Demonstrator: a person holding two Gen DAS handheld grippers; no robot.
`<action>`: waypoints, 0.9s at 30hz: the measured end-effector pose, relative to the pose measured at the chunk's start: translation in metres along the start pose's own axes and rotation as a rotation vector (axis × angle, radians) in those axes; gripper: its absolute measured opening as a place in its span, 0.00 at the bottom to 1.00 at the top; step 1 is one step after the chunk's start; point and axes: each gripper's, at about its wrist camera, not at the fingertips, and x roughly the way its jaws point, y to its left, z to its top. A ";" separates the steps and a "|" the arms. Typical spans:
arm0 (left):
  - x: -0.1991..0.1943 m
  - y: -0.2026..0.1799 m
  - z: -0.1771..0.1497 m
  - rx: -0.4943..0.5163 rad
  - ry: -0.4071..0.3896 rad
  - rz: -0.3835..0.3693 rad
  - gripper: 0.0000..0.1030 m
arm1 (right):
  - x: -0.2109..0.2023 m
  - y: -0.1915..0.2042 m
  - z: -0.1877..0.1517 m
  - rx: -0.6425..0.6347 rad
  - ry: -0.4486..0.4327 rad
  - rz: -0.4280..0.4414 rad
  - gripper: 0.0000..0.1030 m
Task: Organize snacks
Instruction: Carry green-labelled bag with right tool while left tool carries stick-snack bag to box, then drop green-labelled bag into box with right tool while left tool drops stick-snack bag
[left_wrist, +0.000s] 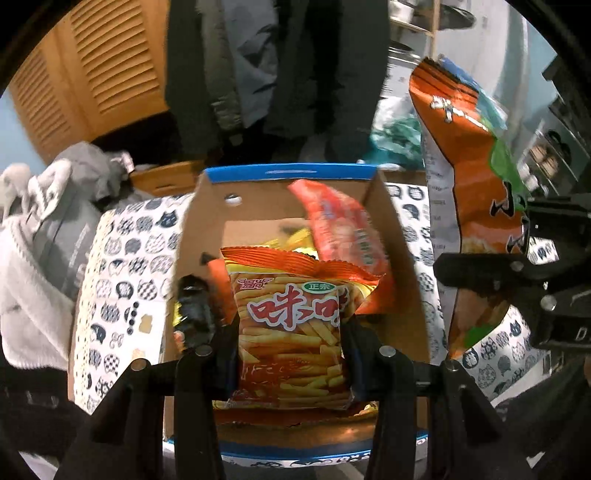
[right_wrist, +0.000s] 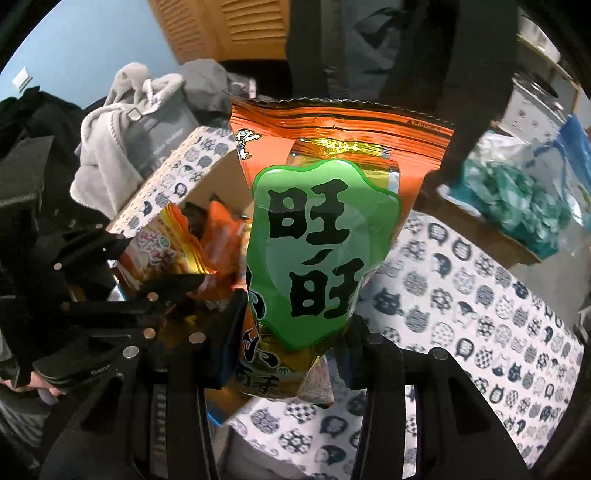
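Observation:
My left gripper (left_wrist: 291, 343) is shut on an orange fries snack bag (left_wrist: 291, 325), held upright over an open cardboard box (left_wrist: 207, 221). Inside the box lie a red snack bag (left_wrist: 340, 225) and yellow packets. My right gripper (right_wrist: 295, 343) is shut on a tall orange bag with a green label (right_wrist: 317, 243), which hangs above the table just right of the box (right_wrist: 207, 192). The same tall bag (left_wrist: 469, 177) and the right gripper (left_wrist: 491, 269) appear at the right of the left wrist view. The left gripper (right_wrist: 177, 291) with its fries bag (right_wrist: 162, 247) shows at left in the right wrist view.
The box stands on a table with a cat-patterned cloth (right_wrist: 480, 302). Grey clothing (left_wrist: 48, 229) is piled at the left. A bag of teal items (right_wrist: 517, 199) sits at the far right. Dark coats (left_wrist: 280, 74) hang behind, beside a slatted wooden door (left_wrist: 110, 62).

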 end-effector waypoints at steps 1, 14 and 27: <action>0.001 0.003 -0.001 -0.005 0.003 0.000 0.45 | 0.003 0.003 0.001 -0.003 0.006 0.004 0.41; 0.016 0.018 -0.009 -0.052 0.053 0.034 0.57 | 0.037 0.019 0.008 -0.004 0.059 0.062 0.59; -0.012 0.016 -0.003 -0.092 -0.009 0.059 0.81 | -0.016 -0.009 0.000 0.072 -0.073 0.020 0.74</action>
